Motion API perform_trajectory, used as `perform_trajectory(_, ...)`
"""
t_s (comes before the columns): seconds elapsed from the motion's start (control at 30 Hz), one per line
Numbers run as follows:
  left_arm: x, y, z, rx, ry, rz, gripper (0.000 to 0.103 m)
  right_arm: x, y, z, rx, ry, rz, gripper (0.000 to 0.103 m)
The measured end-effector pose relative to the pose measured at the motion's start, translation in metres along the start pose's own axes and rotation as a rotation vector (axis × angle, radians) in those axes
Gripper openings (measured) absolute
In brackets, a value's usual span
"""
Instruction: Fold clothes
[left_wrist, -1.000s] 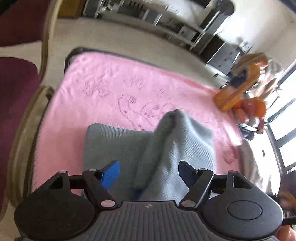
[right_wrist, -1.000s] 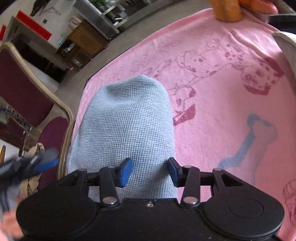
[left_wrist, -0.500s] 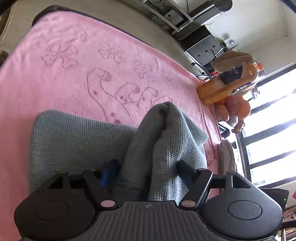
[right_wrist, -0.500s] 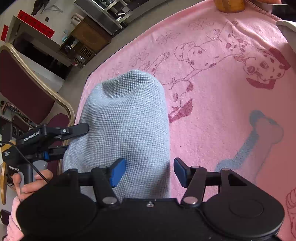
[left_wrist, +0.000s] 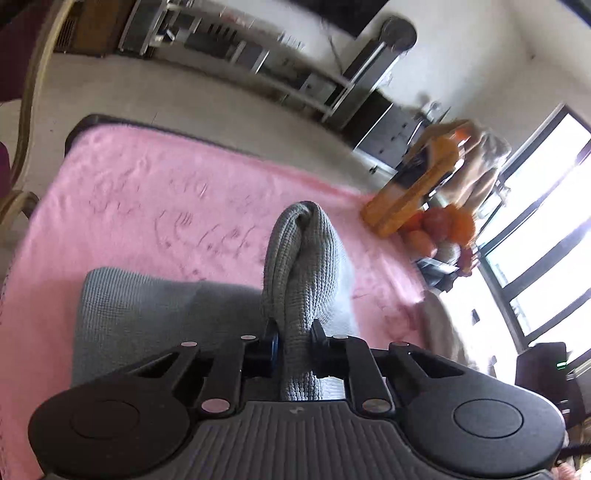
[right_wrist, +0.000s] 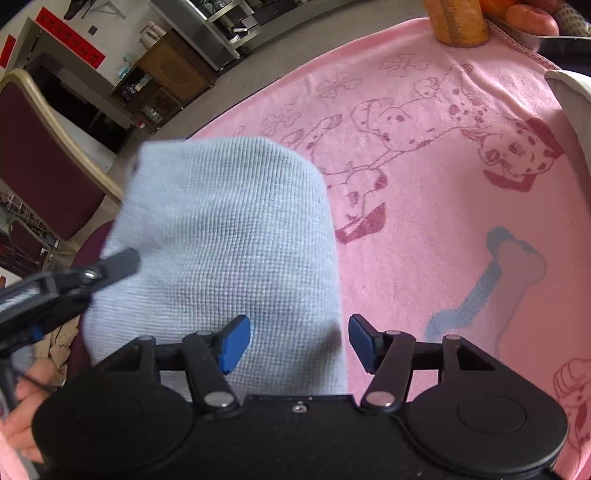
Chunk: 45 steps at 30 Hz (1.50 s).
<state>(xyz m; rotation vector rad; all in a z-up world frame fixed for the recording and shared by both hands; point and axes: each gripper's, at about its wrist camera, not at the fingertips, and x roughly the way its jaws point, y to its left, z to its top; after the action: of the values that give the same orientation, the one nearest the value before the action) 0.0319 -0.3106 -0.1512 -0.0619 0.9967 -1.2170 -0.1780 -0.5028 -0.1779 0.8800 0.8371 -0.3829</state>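
left gripper (left_wrist: 293, 338) jaws closing on a bunched ridge of the grey knit garment (left_wrist: 303, 258), pinched between them to lift that edge for a fold; right gripper (right_wrist: 299, 341) jaws released, straddling the garment's near edge on the pink-blanketed surface (right_wrist: 443, 206), likely steadying it

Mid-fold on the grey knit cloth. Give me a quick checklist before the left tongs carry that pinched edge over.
1. Left tongs grip: closing on a bunched ridge of the grey knit cloth, cloth between the pads: ok.
2. Right tongs clear: open, pads not pressing the cloth: ok.
3. Rest of cloth lies flat on the pink blanket: ok.
4. Landing area on blanket bare: ok.
5. Orange items at the far edge, apart from the cloth: ok.
6. How many layers are pinched: cannot tell.
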Motion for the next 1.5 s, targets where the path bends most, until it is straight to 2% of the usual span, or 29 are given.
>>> perform_trajectory(0.17,-0.047,0.021,0.009,-0.136,-0.065,-0.082,0.013,-0.034,0.031,0.004,-0.049,-0.007,0.003,0.058)
perform_trajectory(0.23,-0.063,0.039,0.009,-0.195,-0.077,-0.086,0.013,-0.052,0.045,0.008,-0.07,-0.024,0.0,0.059)
perform_trajectory(0.33,-0.057,0.075,0.006,-0.32,-0.039,-0.038,0.013,-0.072,0.061,0.012,-0.09,-0.062,0.024,0.062)
perform_trajectory(0.4,-0.044,0.098,0.001,-0.4,0.017,0.03,0.013,-0.073,0.074,0.014,-0.12,-0.073,0.019,0.062)
perform_trajectory(0.47,-0.035,0.114,-0.004,-0.444,0.055,0.101,0.013,-0.066,0.087,0.013,-0.158,-0.077,-0.002,0.062)
perform_trajectory(0.53,-0.034,0.124,-0.006,-0.468,0.057,0.149,0.013,-0.054,0.101,0.012,-0.207,-0.087,-0.02,0.062)
perform_trajectory(0.57,-0.036,0.128,-0.007,-0.468,0.049,0.165,0.013,-0.048,0.107,0.012,-0.228,-0.105,-0.035,0.061)
perform_trajectory(0.63,-0.037,0.132,-0.008,-0.456,0.035,0.179,0.013,-0.037,0.116,0.014,-0.259,-0.137,-0.05,0.044)
perform_trajectory(0.7,-0.034,0.134,-0.009,-0.453,0.04,0.173,0.013,-0.023,0.124,0.02,-0.269,-0.149,-0.033,0.036)
perform_trajectory(0.83,-0.028,0.137,-0.009,-0.439,0.045,0.172,0.014,0.005,0.137,0.034,-0.277,-0.168,-0.007,0.029)
perform_trajectory(0.9,-0.028,0.14,-0.008,-0.437,0.05,0.183,0.014,0.025,0.145,0.039,-0.306,-0.172,-0.059,0.026)
perform_trajectory(1.0,-0.023,0.149,-0.006,-0.44,0.065,0.214,0.016,0.06,0.146,0.047,-0.335,-0.166,-0.167,0.025)
perform_trajectory(1.17,-0.002,0.163,0.0,-0.46,0.107,0.254,0.023,0.116,0.138,0.058,-0.342,-0.125,-0.282,0.025)
perform_trajectory(1.23,0.004,0.165,0.001,-0.449,0.12,0.275,0.025,0.126,0.14,0.061,-0.347,-0.112,-0.312,0.025)
perform_trajectory(1.37,0.0,0.168,0.001,-0.481,0.129,0.27,0.029,0.135,0.145,0.062,-0.388,-0.094,-0.349,0.026)
perform_trajectory(1.43,-0.018,0.164,0.001,-0.496,0.087,0.257,0.024,0.133,0.147,0.057,-0.425,-0.102,-0.354,0.026)
perform_trajectory(1.5,-0.043,0.151,0.002,-0.443,-0.001,0.243,0.015,0.127,0.146,0.052,-0.453,-0.121,-0.348,0.026)
